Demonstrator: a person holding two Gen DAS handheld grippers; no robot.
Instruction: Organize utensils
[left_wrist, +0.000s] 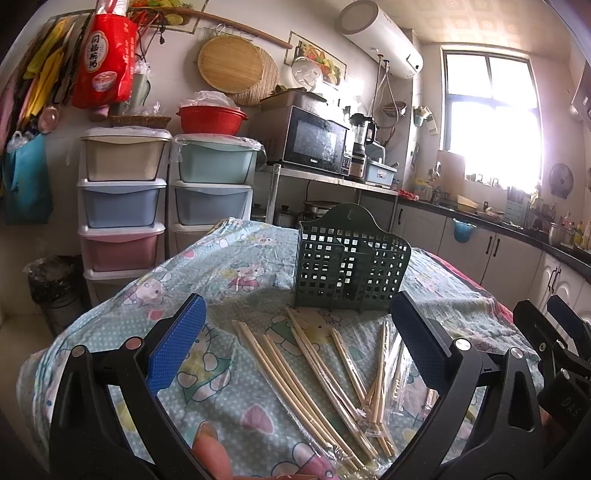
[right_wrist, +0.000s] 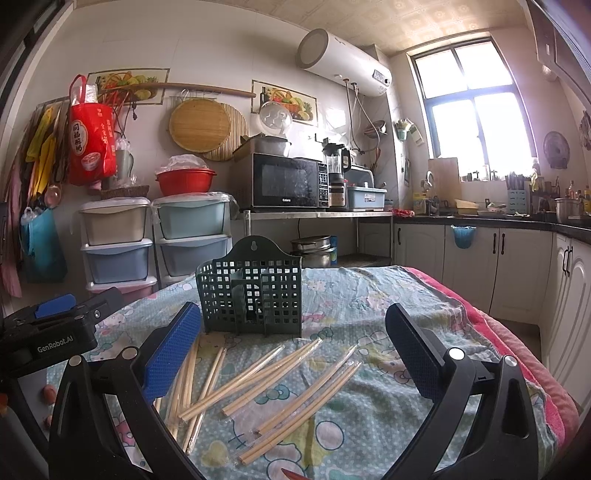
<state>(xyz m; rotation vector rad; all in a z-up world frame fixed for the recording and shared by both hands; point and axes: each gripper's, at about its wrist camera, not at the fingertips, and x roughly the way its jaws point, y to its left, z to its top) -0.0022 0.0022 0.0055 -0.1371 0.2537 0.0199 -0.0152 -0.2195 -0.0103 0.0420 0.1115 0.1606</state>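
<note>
Pre-grasp: both tongs, left (left_wrist: 297, 345) & right (right_wrist: 288, 349), hovering released over chopsticks (right_wrist: 295, 384) (still wrapped). Next: clamp one pair, drop into basket (right_wrist: 251, 295).

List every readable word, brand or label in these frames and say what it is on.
"GenRobot.AI": left gripper body.
"DAS": right gripper body.
"Galanz": microwave, small, uncertain.
Red bag: large Chinese characters, too blurred to read reliably.
Nothing on the chopsticks or green basket.

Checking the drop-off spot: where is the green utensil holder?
The green utensil holder stands upright mid-table on the patterned cloth, just behind the scattered chopsticks.
</note>
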